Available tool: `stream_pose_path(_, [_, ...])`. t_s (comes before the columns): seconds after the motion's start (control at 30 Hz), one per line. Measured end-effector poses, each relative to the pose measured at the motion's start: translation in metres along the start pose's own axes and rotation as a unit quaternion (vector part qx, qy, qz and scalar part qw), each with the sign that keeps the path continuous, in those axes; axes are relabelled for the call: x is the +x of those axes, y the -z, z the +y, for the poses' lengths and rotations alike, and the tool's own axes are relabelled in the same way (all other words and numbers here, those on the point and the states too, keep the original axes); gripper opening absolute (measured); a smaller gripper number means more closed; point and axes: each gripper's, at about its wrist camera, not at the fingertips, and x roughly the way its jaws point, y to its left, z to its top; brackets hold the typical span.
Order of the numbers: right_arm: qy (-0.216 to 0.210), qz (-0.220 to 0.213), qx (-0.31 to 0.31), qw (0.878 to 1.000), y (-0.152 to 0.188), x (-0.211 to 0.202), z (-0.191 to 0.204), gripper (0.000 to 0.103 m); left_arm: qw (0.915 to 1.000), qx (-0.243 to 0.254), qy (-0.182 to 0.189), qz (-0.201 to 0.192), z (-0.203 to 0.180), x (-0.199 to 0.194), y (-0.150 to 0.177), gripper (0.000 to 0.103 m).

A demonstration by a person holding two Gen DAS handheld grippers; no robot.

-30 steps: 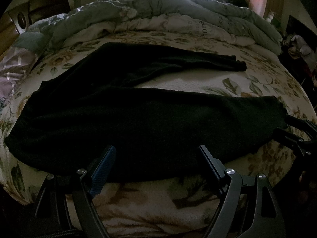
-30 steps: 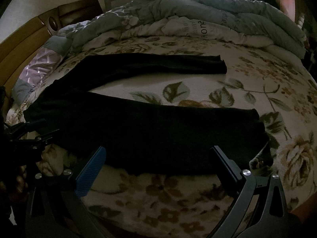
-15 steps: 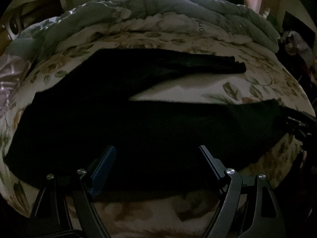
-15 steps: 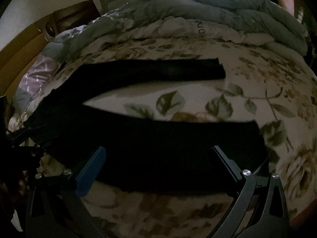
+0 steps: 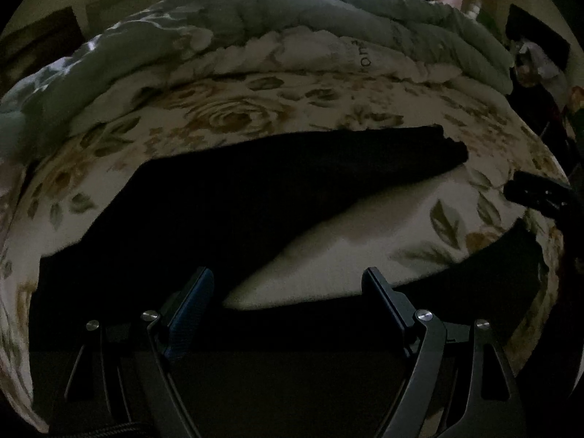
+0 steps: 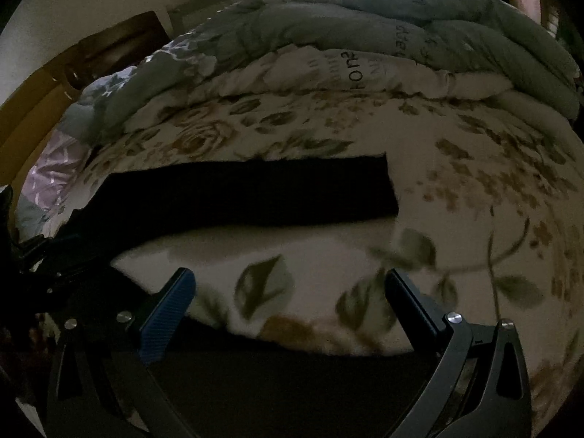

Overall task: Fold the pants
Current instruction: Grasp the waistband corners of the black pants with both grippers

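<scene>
Black pants (image 5: 226,197) lie spread on the flowered bed sheet (image 5: 226,116), legs pointing right and apart. The far leg (image 6: 255,189) lies flat in the right wrist view; the near leg (image 6: 292,383) fills the bottom edge under the fingers. My left gripper (image 5: 288,292) is open, low over the near leg close to the crotch. My right gripper (image 6: 292,292) is open, low over the near leg's far edge. Each gripper shows at the edge of the other's view: the right one (image 5: 536,193), the left one (image 6: 47,262).
A bunched grey-green quilt (image 5: 292,25) lies along the far side of the bed. A wooden headboard (image 6: 43,109) and a purple pillow (image 6: 54,168) are at the left. Dark clutter (image 5: 540,62) stands past the bed's right side.
Both grippers have moved forward and down over the near leg, which now lies under and behind the fingers. The jaws stay open. The pants lie as before.
</scene>
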Motion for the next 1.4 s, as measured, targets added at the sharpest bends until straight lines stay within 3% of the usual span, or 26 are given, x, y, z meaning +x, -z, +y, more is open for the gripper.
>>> stream_pose_path(0.33, [-0.019, 0.032, 0.009, 0.999, -0.063, 0.049, -0.037, 0.103, 0.9990, 0.036, 0.017, 0.022, 0.020, 0.050, -0.073, 0.084])
stream_pose_path(0.63, [-0.032, 0.054, 0.025, 0.998, -0.106, 0.090, -0.072, 0.101, 0.9921, 0.087, 0.051, 0.075, 0.034, 0.106, -0.127, 0.084])
stream_pose_path(0.9, [-0.042, 0.123, 0.037, 0.991, -0.118, 0.143, -0.098, 0.081, 0.9810, 0.101, 0.075, 0.148, 0.034, 0.159, -0.140, 0.083])
stream_pose_path(0.93, [-0.044, 0.129, 0.036, 0.990, -0.117, 0.148, -0.100, 0.073, 0.9796, 0.103, 0.079, 0.154, 0.032, 0.162, -0.139, 0.083])
stream_pose_path(1.0, [-0.048, 0.144, 0.027, 0.988, -0.116, 0.158, -0.100, 0.067, 0.9732, 0.108, 0.102, 0.175, 0.027, 0.169, -0.136, 0.082])
stream_pose_path(1.07, [-0.042, 0.142, 0.015, 0.989, -0.116, 0.160, -0.098, 0.048, 0.9691, 0.118, 0.116, 0.183, 0.019, 0.172, -0.132, 0.076])
stream_pose_path(1.1, [-0.040, 0.142, 0.014, 0.989, -0.116, 0.160, -0.098, 0.042, 0.9682, 0.123, 0.118, 0.183, 0.015, 0.171, -0.130, 0.068])
stream_pose_path(1.13, [-0.042, 0.141, 0.017, 0.989, -0.117, 0.159, -0.099, 0.024, 0.9672, 0.126, 0.124, 0.182, 0.012, 0.169, -0.130, 0.052])
stream_pose_path(1.17, [-0.047, 0.138, 0.024, 0.989, -0.117, 0.157, -0.101, 0.010, 0.9662, 0.128, 0.133, 0.180, 0.010, 0.167, -0.129, 0.042])
stream_pose_path(1.23, [-0.056, 0.124, 0.034, 0.990, -0.118, 0.150, -0.104, 0.010, 0.9679, 0.137, 0.126, 0.169, 0.006, 0.159, -0.129, 0.013])
stream_pose_path(1.27, [-0.060, 0.112, 0.035, 0.991, -0.118, 0.143, -0.104, 0.010, 0.9686, 0.137, 0.124, 0.166, 0.005, 0.156, -0.129, 0.008])
stream_pose_path(1.4, [-0.077, 0.085, 0.033, 0.993, -0.118, 0.119, -0.102, 0.009, 0.9729, 0.124, 0.140, 0.136, 0.005, 0.126, -0.124, 0.005])
